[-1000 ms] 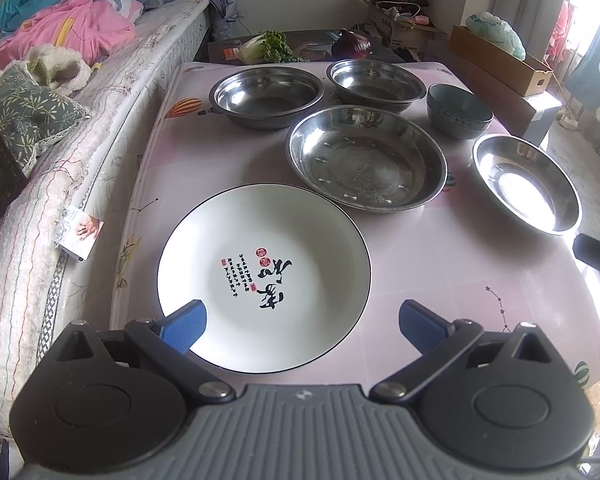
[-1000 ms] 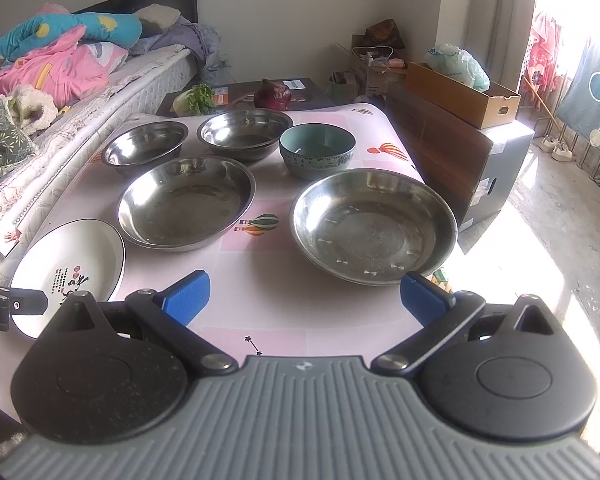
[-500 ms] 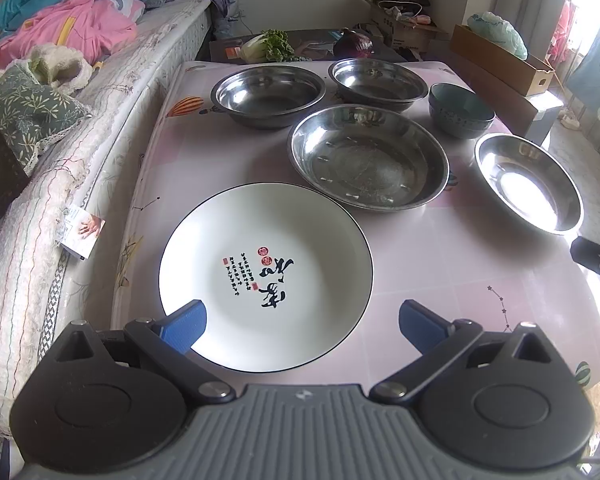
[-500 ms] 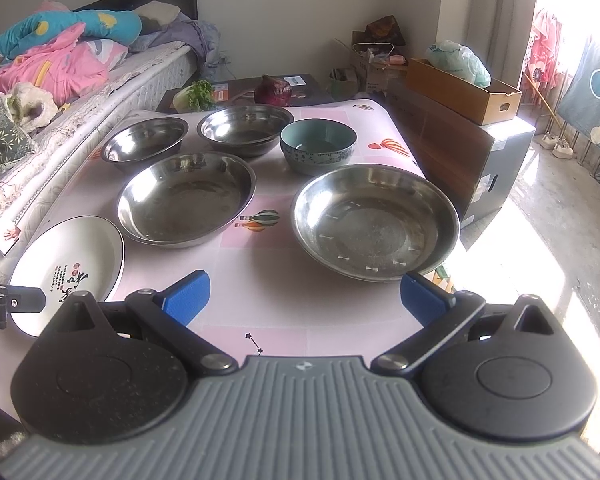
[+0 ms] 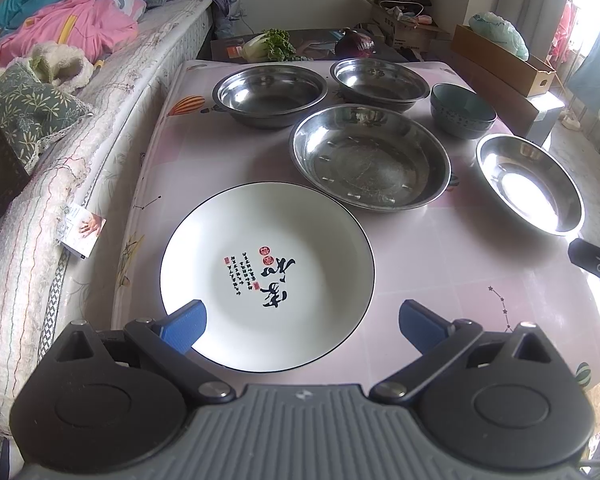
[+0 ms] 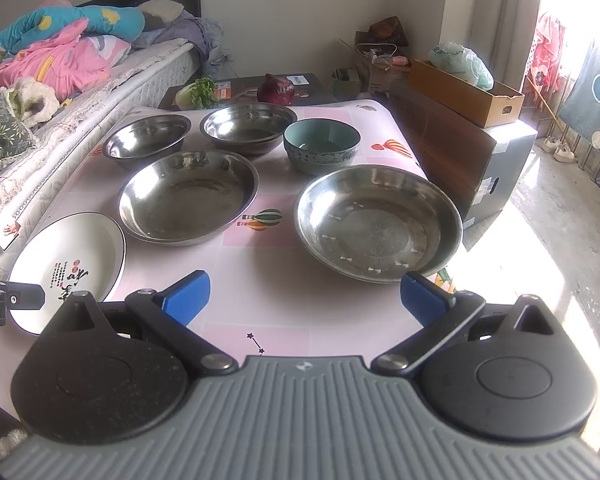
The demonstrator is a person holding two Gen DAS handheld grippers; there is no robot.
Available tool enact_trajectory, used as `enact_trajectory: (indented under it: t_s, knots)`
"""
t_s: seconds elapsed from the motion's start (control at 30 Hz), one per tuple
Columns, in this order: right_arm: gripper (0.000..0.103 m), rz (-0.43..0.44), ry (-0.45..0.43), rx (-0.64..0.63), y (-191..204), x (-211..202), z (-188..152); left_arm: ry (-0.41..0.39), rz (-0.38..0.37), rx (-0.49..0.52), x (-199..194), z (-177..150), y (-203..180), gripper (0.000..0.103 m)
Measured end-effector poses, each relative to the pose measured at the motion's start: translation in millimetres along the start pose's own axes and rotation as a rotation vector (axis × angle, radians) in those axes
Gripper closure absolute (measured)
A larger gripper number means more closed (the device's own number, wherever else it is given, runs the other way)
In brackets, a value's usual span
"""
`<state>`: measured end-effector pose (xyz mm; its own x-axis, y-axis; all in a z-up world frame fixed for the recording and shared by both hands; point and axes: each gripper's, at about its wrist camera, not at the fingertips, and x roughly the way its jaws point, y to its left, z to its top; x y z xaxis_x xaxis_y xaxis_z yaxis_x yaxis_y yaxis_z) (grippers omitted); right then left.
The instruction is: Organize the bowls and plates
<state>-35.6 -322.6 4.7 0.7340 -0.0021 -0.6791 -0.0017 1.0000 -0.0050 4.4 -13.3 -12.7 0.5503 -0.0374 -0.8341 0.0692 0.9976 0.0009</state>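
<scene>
A white plate (image 5: 267, 276) with black calligraphy lies at the near left of the pink table (image 5: 480, 280). My left gripper (image 5: 302, 324) hovers open over its near rim, its left fingertip above the plate. Beyond are a wide steel dish (image 5: 370, 156), two steel bowls (image 5: 270, 94) (image 5: 380, 82), a teal bowl (image 5: 462, 110) and a second steel dish (image 5: 530, 184). My right gripper (image 6: 304, 296) stands open just short of that second steel dish (image 6: 378, 222), holding nothing. The right wrist view also shows the white plate (image 6: 68, 264) and teal bowl (image 6: 321, 144).
A bed (image 5: 40, 152) with heaped bedding runs along the table's left side. A cabbage (image 5: 268, 44) and a red onion (image 5: 354, 42) sit on a dark low table behind. Cardboard boxes (image 6: 464, 92) and a dark cabinet (image 6: 452, 152) stand to the right, past the table edge.
Both views have drifted only slightly. Nothing on the table has moved, and neither gripper has taken hold of anything.
</scene>
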Motion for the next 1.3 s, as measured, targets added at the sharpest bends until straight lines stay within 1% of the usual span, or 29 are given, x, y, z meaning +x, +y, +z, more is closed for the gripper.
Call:
enact_trajectory:
  t_s: [0.7,1.03,1.17,1.3]
  knots:
    - [0.001,-0.001,0.004,-0.013,2,1,1,-0.001,0.000,-0.002,1,-3,3,0.000]
    - [0.001,0.020,-0.005,-0.009,0,4,1,-0.008,0.003,-0.002,1,-4,7,0.000]
    - [0.001,0.013,0.012,-0.010,-1,9,4,-0.015,0.011,-0.003,3,-2,10,0.000]
    - [0.001,0.017,-0.038,-0.034,-2,8,3,-0.028,0.033,-0.001,5,7,11,0.000]
